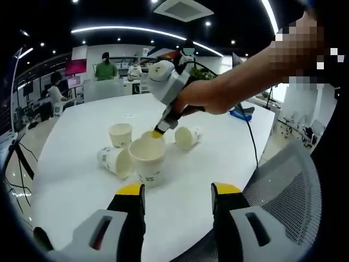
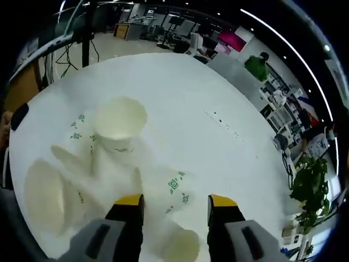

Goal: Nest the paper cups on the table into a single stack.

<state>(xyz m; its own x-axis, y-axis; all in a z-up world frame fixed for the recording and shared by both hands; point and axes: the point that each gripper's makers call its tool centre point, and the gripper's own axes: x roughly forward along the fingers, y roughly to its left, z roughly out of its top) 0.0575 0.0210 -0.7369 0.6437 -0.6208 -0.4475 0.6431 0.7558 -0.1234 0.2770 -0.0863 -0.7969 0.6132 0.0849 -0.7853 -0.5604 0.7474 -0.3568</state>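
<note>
Office floor with ceiling strip lights and desks sat behind a big white table [image 1: 76, 164]. Left gripper [image 1: 178, 192] jaws were spread wide, nothing between them, hanging short of the cups near the table's edge. Right gripper [image 2: 174, 204] jaws were also apart, straddling a lying cup [image 2: 173, 192] seen from above; contact unclear, can't tell if it was gripped. In the left gripper view the right gripper [image 1: 159, 131] was held by a hand [image 1: 204, 97], yellow tips down at a cup behind the front upright cup [image 1: 146, 161]. Beside that: a tipped cup [image 1: 113, 160] touching its left side, another upright cup [image 1: 120, 134] further back, one more on its side [image 1: 187, 137] to the right. Mesh chair [image 1: 289, 196] stood at the table's near edge. People stood in the background
</note>
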